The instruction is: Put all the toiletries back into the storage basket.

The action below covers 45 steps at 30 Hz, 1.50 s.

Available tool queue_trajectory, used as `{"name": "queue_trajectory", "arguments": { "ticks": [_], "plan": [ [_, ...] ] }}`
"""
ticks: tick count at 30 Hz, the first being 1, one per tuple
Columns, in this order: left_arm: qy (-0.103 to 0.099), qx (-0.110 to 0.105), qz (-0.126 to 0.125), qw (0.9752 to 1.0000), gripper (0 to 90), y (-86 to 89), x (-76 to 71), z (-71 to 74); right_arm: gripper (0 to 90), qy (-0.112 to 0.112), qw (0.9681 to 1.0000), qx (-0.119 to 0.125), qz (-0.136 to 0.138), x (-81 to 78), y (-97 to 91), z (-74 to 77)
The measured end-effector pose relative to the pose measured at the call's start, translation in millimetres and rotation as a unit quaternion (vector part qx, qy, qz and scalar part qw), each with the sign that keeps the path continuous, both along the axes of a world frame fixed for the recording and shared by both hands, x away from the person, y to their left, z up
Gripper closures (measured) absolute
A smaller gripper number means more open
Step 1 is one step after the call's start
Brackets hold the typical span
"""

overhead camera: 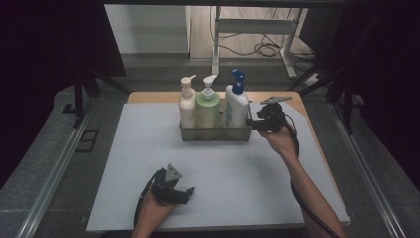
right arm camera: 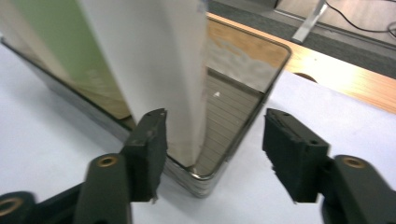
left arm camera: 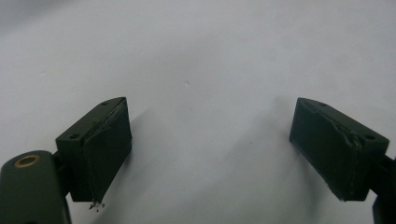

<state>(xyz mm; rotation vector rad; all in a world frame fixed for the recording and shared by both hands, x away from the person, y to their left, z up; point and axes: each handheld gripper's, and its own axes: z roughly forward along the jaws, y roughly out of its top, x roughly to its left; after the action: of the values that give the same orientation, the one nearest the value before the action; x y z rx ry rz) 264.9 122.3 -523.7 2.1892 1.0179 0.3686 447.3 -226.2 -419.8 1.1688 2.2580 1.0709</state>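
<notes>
- The white spray bottle (overhead camera: 236, 105) stands upright, long axis vertical, blue nozzle pointing left, at the right end of the metal tray (overhead camera: 216, 133) at the table's (overhead camera: 124, 163) far middle.
- Three bottles share that tray: spray bottle, green pump bottle (overhead camera: 207, 109), cream pump bottle (overhead camera: 186, 105).
- The right gripper (right arm camera: 212, 144) has its jaws half open around the tray's corner and the bottle's base, with no firm grip visible.
- The left gripper (left arm camera: 210, 149) rests low over the table, jaws wide, holding nothing.

Green pump bottle (overhead camera: 207, 105); cream pump bottle (overhead camera: 186, 104); white mat (overhead camera: 124, 163); wooden tabletop (overhead camera: 153, 97)
</notes>
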Motion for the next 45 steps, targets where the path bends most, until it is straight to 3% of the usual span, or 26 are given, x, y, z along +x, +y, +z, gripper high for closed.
{"name": "queue_trajectory", "arguments": {
  "ticks": [8,16,25,45],
  "plan": [
    [0.0,0.002,-0.001,1.0,12.6,0.2,0.1,0.1,69.5,0.014,0.9997,0.015,-0.012,11.4,-3.8,-5.4],
    [0.0,0.002,-0.001,1.0,12.7,0.2,0.1,0.2,88.7,0.02,0.9997,0.009,-0.007,21.3,3.5,-17.3],
    [0.0,0.002,-0.001,1.0,12.6,0.2,0.1,0.1,89.7,0.035,0.9993,0.003,-0.011,32.5,13.7,-25.6],
    [0.0,0.002,-0.001,1.0,12.6,0.2,0.1,0.1,88.5,0.078,0.9968,0.016,-0.014,46.1,19.3,-39.7]
  ]
}}
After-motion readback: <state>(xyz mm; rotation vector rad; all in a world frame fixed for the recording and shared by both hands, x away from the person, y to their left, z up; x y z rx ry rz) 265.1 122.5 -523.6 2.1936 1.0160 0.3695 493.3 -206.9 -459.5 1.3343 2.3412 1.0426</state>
